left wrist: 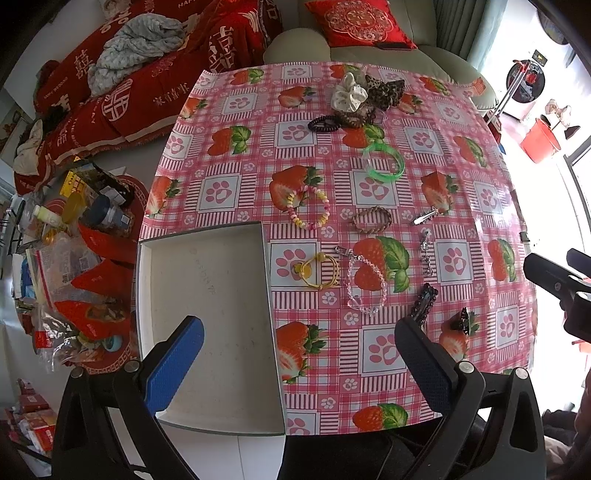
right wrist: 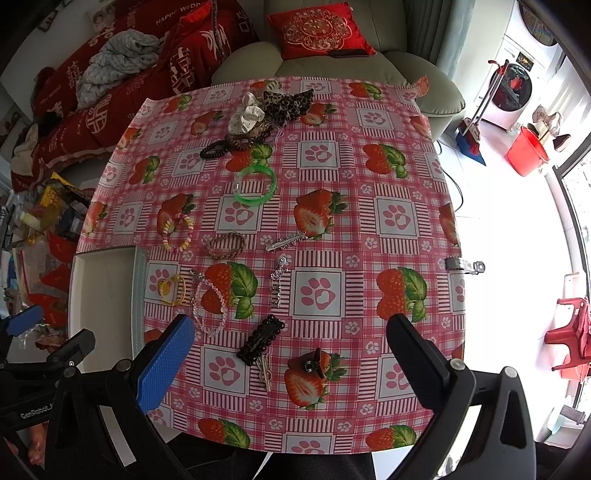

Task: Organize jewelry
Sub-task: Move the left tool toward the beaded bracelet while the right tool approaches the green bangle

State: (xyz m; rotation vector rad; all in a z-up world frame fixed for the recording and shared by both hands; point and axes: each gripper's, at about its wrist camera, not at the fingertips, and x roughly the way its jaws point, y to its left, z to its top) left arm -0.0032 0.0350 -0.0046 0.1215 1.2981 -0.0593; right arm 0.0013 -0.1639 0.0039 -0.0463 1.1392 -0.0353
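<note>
Pretty clearly someone's living room at home: pale sofa [right wrist: 369, 70] with a red embroidered cushion [right wrist: 317, 31], red blankets [left wrist: 122, 92] piled up, strawberry-print tabletop [right wrist: 332, 236], washing machine [right wrist: 517, 81] in the corner.

left gripper [left wrist: 299, 350] wide open, empty | white box [left wrist: 207, 295] below | bracelets [left wrist: 308, 207] on tablecloth [left wrist: 480, 206]

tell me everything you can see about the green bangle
The green bangle is a wide, translucent bright-green ring that looks like plastic, one stretch nearly clear. It lies flat and whole on the strawberry tablecloth, toward the far side, just below the pile of scrunchies, apart from them. Nothing touches it; both tools are well away.
</note>
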